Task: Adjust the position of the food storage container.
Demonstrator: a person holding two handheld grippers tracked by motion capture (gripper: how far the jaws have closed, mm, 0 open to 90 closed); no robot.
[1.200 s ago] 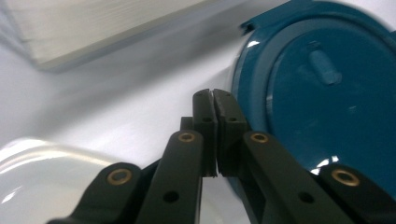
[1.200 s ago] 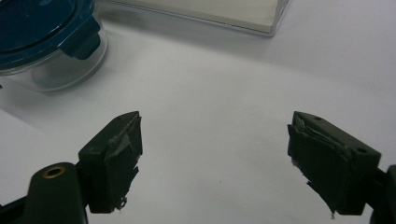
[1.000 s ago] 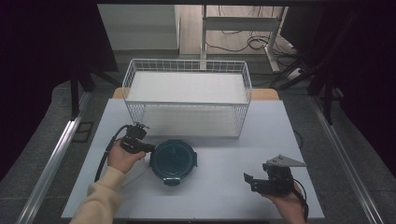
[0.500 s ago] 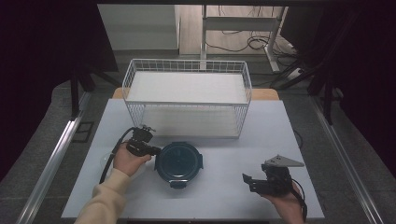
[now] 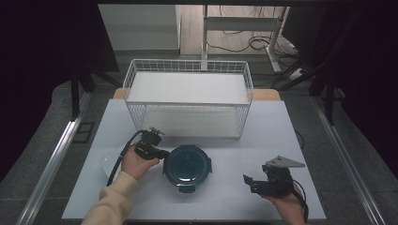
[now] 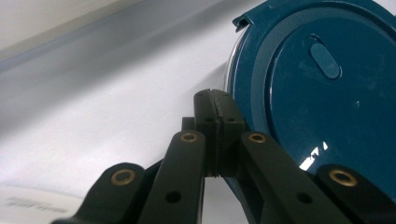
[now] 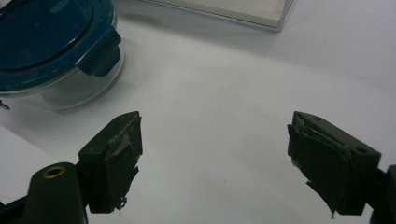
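The left gripper (image 6: 215,100) has its jaws clenched flat against each other with nothing between them, and their tips sit at the left rim of the round container (image 5: 187,163), pressed against or just beside the lid's edge; the left gripper view does not let me tell which. That container is a clear, shallow tub under a dark teal lid (image 6: 322,93), which has a raised circular border, a small oval tab near its middle and clip flaps folded down over the rim. One flap (image 7: 99,55) points toward the right gripper. The container stands on the white table (image 5: 263,136), between the two grippers and nearer the left one.

The left hand (image 5: 136,163) wraps the gripper body from behind, the cream sleeve (image 5: 110,206) angling in from the lower left, and the gripper points level across the table toward the container.

The right gripper (image 7: 215,161) has its jaws released and spread wide over bare table, well apart from the container. The right hand (image 5: 287,204) holds it low, aimed toward the container.

Beyond the container stands a white wire basket (image 5: 187,101).
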